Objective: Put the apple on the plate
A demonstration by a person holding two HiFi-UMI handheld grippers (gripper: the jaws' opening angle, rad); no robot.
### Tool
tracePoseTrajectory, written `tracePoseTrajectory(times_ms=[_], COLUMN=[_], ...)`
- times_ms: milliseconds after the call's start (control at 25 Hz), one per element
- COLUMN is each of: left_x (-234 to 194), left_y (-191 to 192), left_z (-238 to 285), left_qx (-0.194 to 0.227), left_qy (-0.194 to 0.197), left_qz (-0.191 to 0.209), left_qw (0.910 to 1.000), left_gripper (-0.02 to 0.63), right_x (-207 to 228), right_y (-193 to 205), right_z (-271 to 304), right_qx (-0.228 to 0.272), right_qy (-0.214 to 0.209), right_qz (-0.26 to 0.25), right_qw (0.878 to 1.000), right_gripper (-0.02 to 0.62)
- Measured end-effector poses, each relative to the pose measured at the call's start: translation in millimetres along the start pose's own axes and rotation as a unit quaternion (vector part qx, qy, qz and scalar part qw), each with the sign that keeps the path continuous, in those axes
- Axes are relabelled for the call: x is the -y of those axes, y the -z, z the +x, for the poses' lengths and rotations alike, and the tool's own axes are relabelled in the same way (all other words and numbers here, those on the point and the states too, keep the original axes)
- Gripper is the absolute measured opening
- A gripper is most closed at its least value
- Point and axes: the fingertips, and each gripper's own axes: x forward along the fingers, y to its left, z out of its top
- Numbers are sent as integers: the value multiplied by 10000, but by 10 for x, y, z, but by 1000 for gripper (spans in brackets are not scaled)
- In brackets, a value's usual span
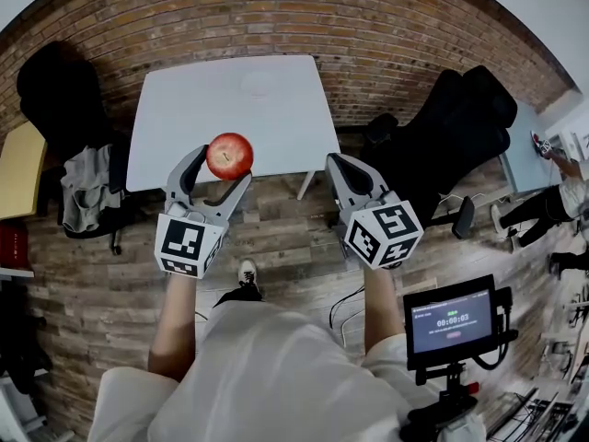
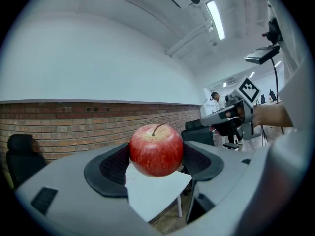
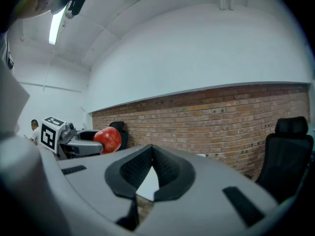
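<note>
My left gripper [image 1: 224, 162] is shut on a red apple [image 1: 230, 156] and holds it in the air over the near edge of the white table [image 1: 184, 118]. In the left gripper view the apple [image 2: 156, 149] sits upright between the two black pads [image 2: 114, 165], stem up. A white plate [image 1: 260, 83] lies faintly visible at the table's far middle. To the right of the table's near corner, my right gripper [image 1: 333, 161] is shut with nothing in it; its jaws [image 3: 151, 159] meet in its own view, which also shows the apple [image 3: 108, 139] off to the left.
Black office chairs stand left [image 1: 55, 90] and right [image 1: 451, 127] of the table, against a brick wall [image 1: 368, 26]. A grey garment [image 1: 87, 191] hangs by the left chair. A small monitor on a stand [image 1: 451, 319] is near my right side. A person [image 1: 552, 201] sits at the far right.
</note>
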Motion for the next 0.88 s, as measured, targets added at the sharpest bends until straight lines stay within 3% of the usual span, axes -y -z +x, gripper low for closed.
tracePoseTrajectory(times_ms=[400, 880], left_x=[-588, -1152], left_y=[147, 323], left_z=[237, 550], left_qx=[21, 1], left_qy=[111, 424], left_qz=[-57, 40], left_qw=[9999, 9991], left_gripper=[350, 350], right_x=[-52, -225], right_y=[-136, -92], right_z=[592, 1147], right_qx=[181, -13], right_qy=[227, 313], right_qz=[-28, -79], right_qw=[9996, 9995], right_gripper=[5, 4])
